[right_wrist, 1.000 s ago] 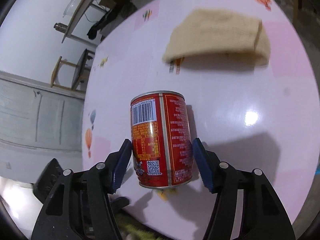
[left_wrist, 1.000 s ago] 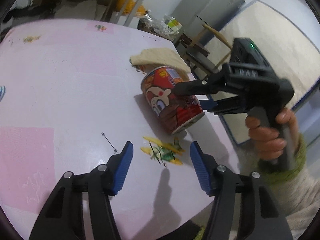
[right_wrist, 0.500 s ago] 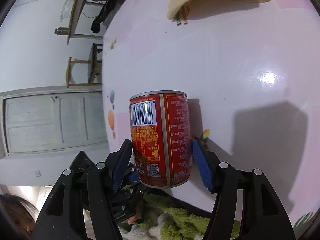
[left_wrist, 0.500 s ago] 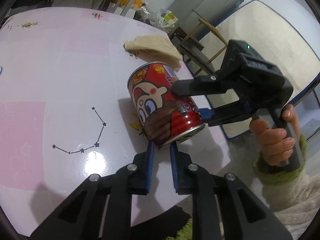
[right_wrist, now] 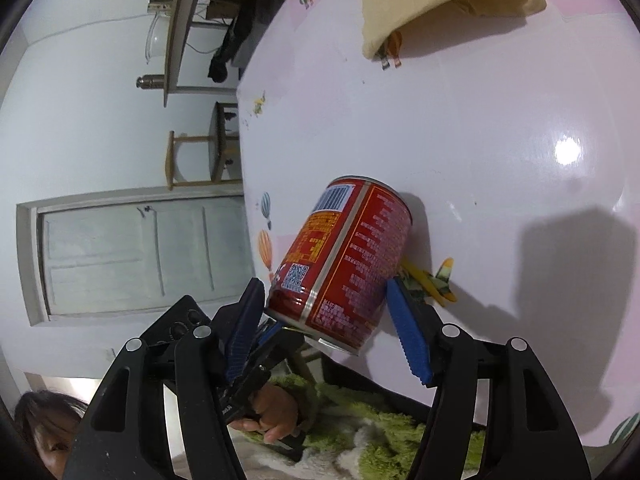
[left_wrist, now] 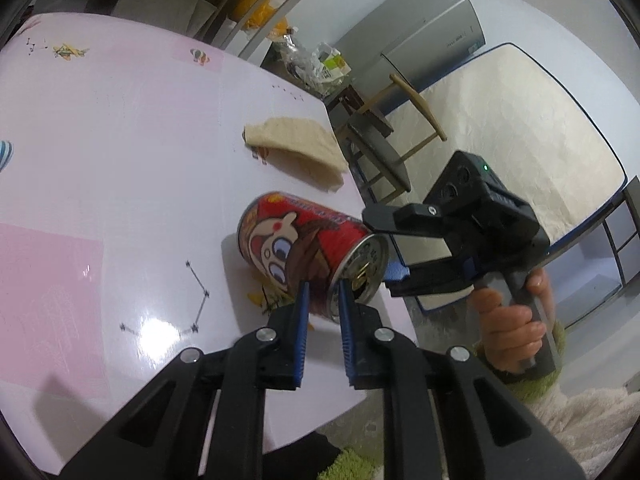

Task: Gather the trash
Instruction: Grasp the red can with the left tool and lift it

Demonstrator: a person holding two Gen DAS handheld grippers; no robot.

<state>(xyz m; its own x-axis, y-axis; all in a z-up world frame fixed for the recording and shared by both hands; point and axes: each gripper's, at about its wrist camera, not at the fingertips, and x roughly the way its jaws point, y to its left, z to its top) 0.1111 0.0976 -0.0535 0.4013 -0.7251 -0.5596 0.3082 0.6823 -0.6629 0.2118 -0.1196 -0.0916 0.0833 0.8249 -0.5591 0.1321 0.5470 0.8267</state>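
Observation:
A red tin can (left_wrist: 304, 248) with a cartoon face is held tilted above the white and pink table (left_wrist: 120, 160); in the right wrist view its label side (right_wrist: 344, 264) shows a barcode. My left gripper (left_wrist: 323, 300) is shut on the can's lower rim, its blue pads pinching the edge by the metal end. My right gripper (right_wrist: 326, 312) stands around the can's lower end with its blue pads slightly apart from the sides, the right one clearly off the can. It also shows in the left wrist view (left_wrist: 452, 248), beside the can.
A folded beige cloth (left_wrist: 296, 152) lies on the table beyond the can, also in the right wrist view (right_wrist: 448, 4). A wooden chair (left_wrist: 380, 140) and a mattress (left_wrist: 520, 128) stand past the table edge. Yellow plane print (right_wrist: 428, 280) marks the table under the can.
My left gripper closed from wide open and now pinches the can's rim. The can has tipped over from upright in the right gripper, whose pads have loosened from its sides.

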